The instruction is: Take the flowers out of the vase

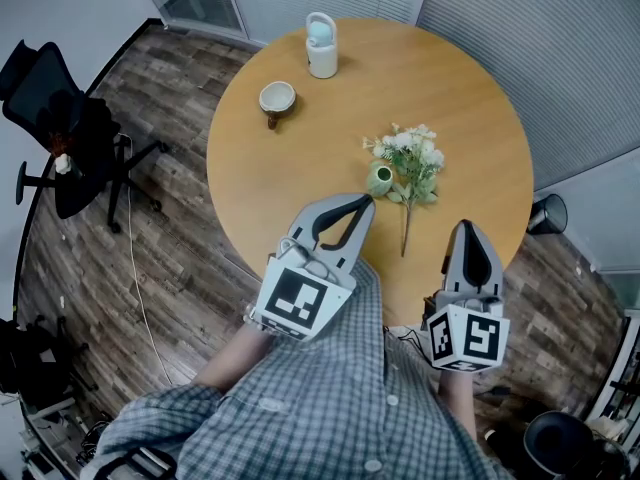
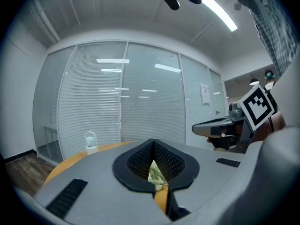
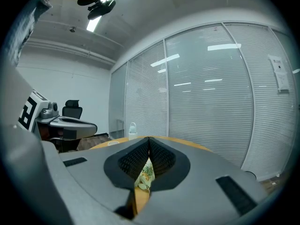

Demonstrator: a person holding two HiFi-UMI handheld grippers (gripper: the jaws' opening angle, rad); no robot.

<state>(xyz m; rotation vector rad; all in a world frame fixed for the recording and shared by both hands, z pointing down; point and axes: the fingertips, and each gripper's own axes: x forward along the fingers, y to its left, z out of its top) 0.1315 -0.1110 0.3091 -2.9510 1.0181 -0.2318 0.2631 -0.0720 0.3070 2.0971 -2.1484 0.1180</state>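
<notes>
A bunch of white and pale green flowers (image 1: 412,160) lies on the round wooden table (image 1: 300,178), its long stem (image 1: 405,230) pointing toward me. A small green vase (image 1: 380,178) stands right beside the blooms on their left. My left gripper (image 1: 366,200) is shut and empty, its tip just short of the vase. My right gripper (image 1: 467,226) is also shut and empty, over the table's near edge to the right of the stem. In the left gripper view the flowers (image 2: 157,175) show through the gap under the closed jaws; in the right gripper view the flowers (image 3: 145,175) show the same way.
A white jug with a pale blue top (image 1: 321,45) and a small cup (image 1: 277,97) stand on the far side of the table. A black office chair (image 1: 60,138) is at the left, a dark bin (image 1: 548,214) at the right. Glass walls with blinds lie beyond.
</notes>
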